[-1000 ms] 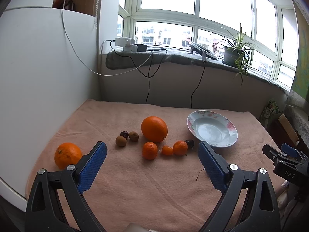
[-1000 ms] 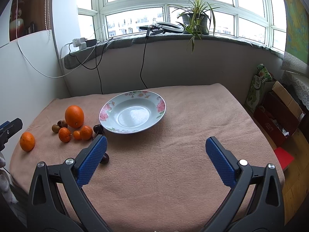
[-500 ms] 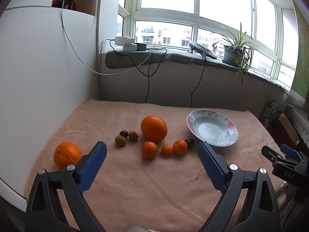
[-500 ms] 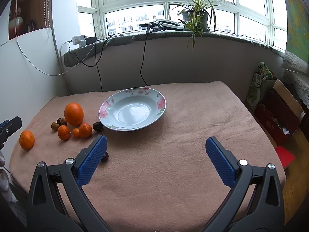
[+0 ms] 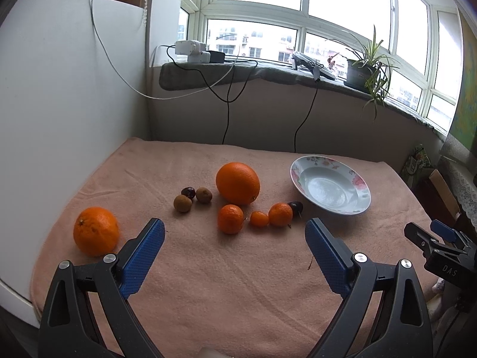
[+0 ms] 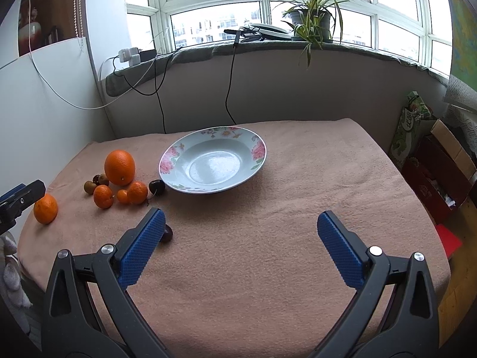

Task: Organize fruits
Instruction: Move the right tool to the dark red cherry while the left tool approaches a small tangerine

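Observation:
A floral plate (image 5: 354, 185) (image 6: 253, 161) sits empty on the pink cloth. Left of it lie a big orange (image 5: 238, 182) (image 6: 119, 167), three small mandarins (image 5: 230, 219) (image 6: 103, 196), brown kiwi-like fruits (image 5: 182, 203), and dark cherries (image 5: 295, 207) (image 6: 157, 187). Another orange (image 5: 96, 231) (image 6: 45, 208) lies apart at the left. A dark cherry (image 6: 167, 234) lies beside my right gripper's left finger. My left gripper (image 5: 235, 238) is open and empty, short of the mandarins. My right gripper (image 6: 241, 228) is open and empty, short of the plate.
A white panel (image 5: 59, 104) walls the table's left side. Cables (image 5: 226, 113) hang from the windowsill behind. A potted plant (image 6: 311, 26) stands on the sill. Boxes and bags (image 6: 432, 161) sit on the floor past the table's right edge.
Both grippers have shifted only slightly; the fruits and plate appear a bit higher in the views. Both stay open and empty.

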`<state>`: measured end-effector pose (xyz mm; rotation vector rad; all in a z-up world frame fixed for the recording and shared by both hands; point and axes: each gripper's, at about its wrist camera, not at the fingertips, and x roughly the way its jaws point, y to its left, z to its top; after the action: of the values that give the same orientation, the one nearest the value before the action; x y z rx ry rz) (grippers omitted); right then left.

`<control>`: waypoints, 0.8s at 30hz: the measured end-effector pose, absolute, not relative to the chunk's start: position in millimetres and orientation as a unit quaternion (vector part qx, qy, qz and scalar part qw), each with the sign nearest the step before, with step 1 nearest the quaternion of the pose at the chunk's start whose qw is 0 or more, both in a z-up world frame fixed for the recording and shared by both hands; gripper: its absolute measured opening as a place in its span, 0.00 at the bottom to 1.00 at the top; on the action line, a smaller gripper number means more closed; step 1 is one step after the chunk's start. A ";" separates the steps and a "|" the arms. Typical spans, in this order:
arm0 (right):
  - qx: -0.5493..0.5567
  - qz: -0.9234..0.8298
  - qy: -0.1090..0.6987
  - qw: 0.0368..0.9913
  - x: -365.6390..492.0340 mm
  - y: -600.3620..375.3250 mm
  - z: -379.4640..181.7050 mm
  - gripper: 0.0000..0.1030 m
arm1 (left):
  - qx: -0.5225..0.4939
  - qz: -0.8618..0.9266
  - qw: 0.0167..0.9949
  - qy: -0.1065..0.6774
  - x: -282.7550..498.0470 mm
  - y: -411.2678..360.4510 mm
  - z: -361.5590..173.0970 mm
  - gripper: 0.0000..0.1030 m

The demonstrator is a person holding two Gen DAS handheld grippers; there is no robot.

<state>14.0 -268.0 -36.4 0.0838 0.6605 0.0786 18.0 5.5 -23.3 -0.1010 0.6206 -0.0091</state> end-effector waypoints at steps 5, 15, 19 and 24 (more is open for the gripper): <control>0.030 0.048 0.322 0.945 14.2 -262.7 -45.6 1.00 | -0.062 -0.003 0.942 0.330 25.1 14.5 -42.8 0.92; 0.045 0.093 0.347 0.932 26.0 -257.1 -59.6 0.92 | -0.069 -0.012 0.931 0.358 39.8 17.7 -69.7 0.80; 0.048 0.117 0.363 0.923 32.1 -251.7 -66.5 0.85 | -0.072 -0.021 0.928 0.365 46.5 18.1 -75.6 0.70; 0.044 0.144 0.375 0.915 40.7 -240.2 -72.2 0.75 | -0.073 -0.030 0.927 0.366 53.9 18.2 -79.1 0.65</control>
<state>40.7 -240.2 -72.2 0.0905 0.7715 0.2962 53.9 18.2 -79.1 -0.1498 0.7511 -0.0610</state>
